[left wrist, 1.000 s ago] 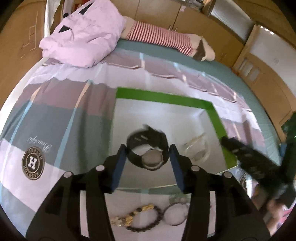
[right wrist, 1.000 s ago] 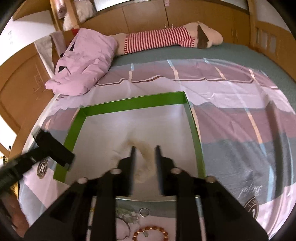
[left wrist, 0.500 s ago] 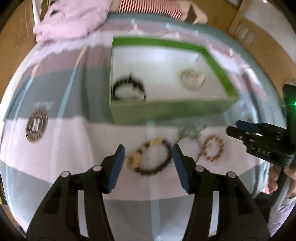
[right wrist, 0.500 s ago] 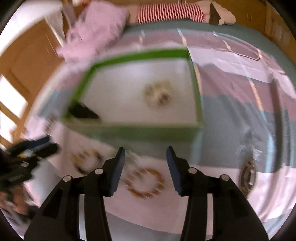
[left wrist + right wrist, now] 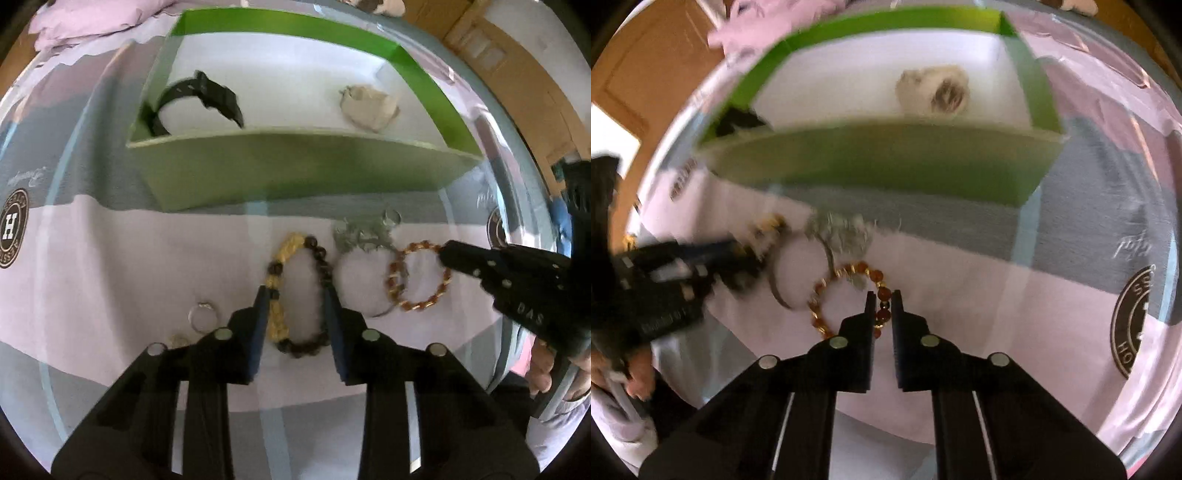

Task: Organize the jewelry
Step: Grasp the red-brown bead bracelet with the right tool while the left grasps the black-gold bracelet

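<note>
Both grippers are down over the bedspread (image 5: 110, 288), just in front of a green box (image 5: 295, 173) that sits on the bed. The left gripper (image 5: 295, 295) has its jaws spread wide on either side of a dark bead bracelet (image 5: 321, 266) with a yellow tassel, which lies flat on the cover; the blue fingertips (image 5: 260, 306) stand at its two sides without pinching it. The right gripper (image 5: 882, 299) has its jaws almost together, with one side of an amber bead bracelet (image 5: 849, 273) running between them; from these views I cannot tell whether they are actually squeezing the beads. That amber bracelet lies on the bedspread just right of the dark one, overlapping a thin silver bangle (image 5: 376, 314), and a silvery tangle of chain (image 5: 364, 236) rests between these pieces and the box wall. A small ring (image 5: 201, 317) lies on the cover to the left of the left gripper, and another small ring (image 5: 392, 216) sits close to the box. Inside the box, a black watch (image 5: 207, 94) rests in the left corner and a pale, cream-coloured bundle (image 5: 369, 107) lies toward the right side, well apart from the watch. A pink quilt (image 5: 92, 18) is bunched up at the far end of the bed.
</note>
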{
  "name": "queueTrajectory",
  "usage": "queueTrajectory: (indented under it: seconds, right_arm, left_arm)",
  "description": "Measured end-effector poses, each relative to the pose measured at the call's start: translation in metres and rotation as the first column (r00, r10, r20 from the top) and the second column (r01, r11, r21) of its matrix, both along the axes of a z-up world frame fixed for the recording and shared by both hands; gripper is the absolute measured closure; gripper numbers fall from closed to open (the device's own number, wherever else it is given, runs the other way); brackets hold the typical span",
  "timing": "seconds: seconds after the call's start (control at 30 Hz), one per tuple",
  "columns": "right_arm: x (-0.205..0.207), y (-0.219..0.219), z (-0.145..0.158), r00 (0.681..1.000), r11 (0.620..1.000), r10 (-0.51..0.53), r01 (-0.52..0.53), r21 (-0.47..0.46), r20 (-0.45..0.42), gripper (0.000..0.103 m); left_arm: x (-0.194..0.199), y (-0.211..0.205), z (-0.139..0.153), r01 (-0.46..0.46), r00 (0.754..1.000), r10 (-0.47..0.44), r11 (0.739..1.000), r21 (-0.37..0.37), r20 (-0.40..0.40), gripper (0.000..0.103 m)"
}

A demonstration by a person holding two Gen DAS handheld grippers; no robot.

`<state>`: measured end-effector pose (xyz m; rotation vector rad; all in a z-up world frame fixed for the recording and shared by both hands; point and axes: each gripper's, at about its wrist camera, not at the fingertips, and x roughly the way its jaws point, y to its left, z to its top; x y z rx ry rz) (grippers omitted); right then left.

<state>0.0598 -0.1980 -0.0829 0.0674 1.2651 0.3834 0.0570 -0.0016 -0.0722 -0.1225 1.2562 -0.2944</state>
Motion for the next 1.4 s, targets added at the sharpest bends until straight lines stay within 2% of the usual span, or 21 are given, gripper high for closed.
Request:
queueTrajectory:
  seconds: [0.07,0.13,0.23,0.33,0.4,0.43,0.47,0.53,0.6,0.67,0.77,0.87,1.03,1.17,1.23,1.4]
  right_arm:
    - [0.002,-0.008,0.004,0.999,0.998,-0.043,0.044,-0.039,0.029,0.093]
    - [0.005,-0.011,0.002,0.998,0.997,-0.066,0.066,-0.032,0.014,0.092]
    - [0.004,-0.004,-0.006,0.999,0.997,-0.042,0.043,-0.065,0.005,0.076]
    - [0.000,0.000,-0.015,0.999,0.988,-0.035,0.034,-0.151,-0.004,0.076]
    - [0.000,0.000,-0.017,0.998,0.972,-0.051,0.055,-0.229,0.021,0.076]
    - [0.002,-0.005,-0.015,0.997,0.970,-0.079,0.083,-0.228,0.027,0.076]
    - [0.003,-0.009,-0.013,0.995,0.974,-0.100,0.103,-0.200,0.026,0.076]
    - [0.005,-0.018,-0.004,0.988,0.976,-0.147,0.151,-0.155,0.042,0.076]
    - [0.004,-0.024,0.002,0.985,0.976,-0.162,0.169,-0.134,0.065,0.076]
    - [0.009,-0.023,-0.001,0.988,0.982,-0.145,0.150,-0.118,0.045,0.076]
    - [0.007,-0.011,-0.019,0.995,0.978,-0.102,0.100,-0.182,-0.001,0.076]
    - [0.004,-0.004,-0.022,0.996,0.968,-0.084,0.085,-0.235,0.012,0.076]
    - [0.005,0.001,-0.024,0.996,0.969,-0.088,0.087,-0.230,0.008,0.072]
    - [0.005,-0.017,-0.022,0.995,0.970,-0.095,0.095,-0.224,0.013,0.067]
    - [0.009,-0.022,-0.024,0.995,0.973,-0.095,0.096,-0.209,0.015,0.058]
    - [0.006,-0.026,-0.017,0.996,0.975,-0.084,0.085,-0.204,0.013,0.058]
  left_arm:
    - [0.004,0.007,-0.002,-0.038,0.999,0.038,0.999,0.011,-0.003,0.072]
    - [0.009,0.014,-0.009,-0.073,0.997,0.074,0.997,0.036,-0.033,0.072]
    - [0.013,0.021,-0.013,-0.111,0.993,0.116,0.988,0.107,-0.039,0.068]
    - [0.018,0.029,-0.012,-0.146,0.988,0.151,0.979,0.142,-0.029,0.068]
    - [0.020,0.034,-0.008,-0.159,0.986,0.163,0.981,0.112,-0.026,0.068]
    - [0.021,0.035,-0.003,-0.161,0.986,0.163,0.984,0.080,-0.019,0.066]
    - [0.020,0.035,0.001,-0.158,0.987,0.159,0.985,0.064,-0.007,0.064]
    - [0.018,0.027,0.010,-0.121,0.992,0.120,0.992,0.039,0.022,0.052]
    - [0.017,0.016,0.012,-0.082,0.996,0.081,0.996,0.031,0.032,0.052]
    - [0.018,0.004,0.011,-0.056,0.998,0.055,0.997,0.051,0.024,0.052]
    - [0.017,0.000,-0.004,-0.039,0.999,0.039,0.994,0.102,0.002,0.054]
    - [0.015,-0.003,-0.012,-0.024,1.000,0.024,0.988,0.151,0.001,0.054]
    - [0.009,-0.007,-0.014,-0.008,1.000,0.004,0.982,0.191,0.021,0.052]
    - [0.008,-0.015,-0.015,0.007,0.999,-0.014,0.979,0.203,0.030,0.042]
    - [0.007,-0.021,-0.017,0.016,0.999,-0.024,0.976,0.217,0.034,0.041]
    - [-0.005,-0.034,-0.022,0.024,0.999,-0.035,0.971,0.237,0.041,0.041]
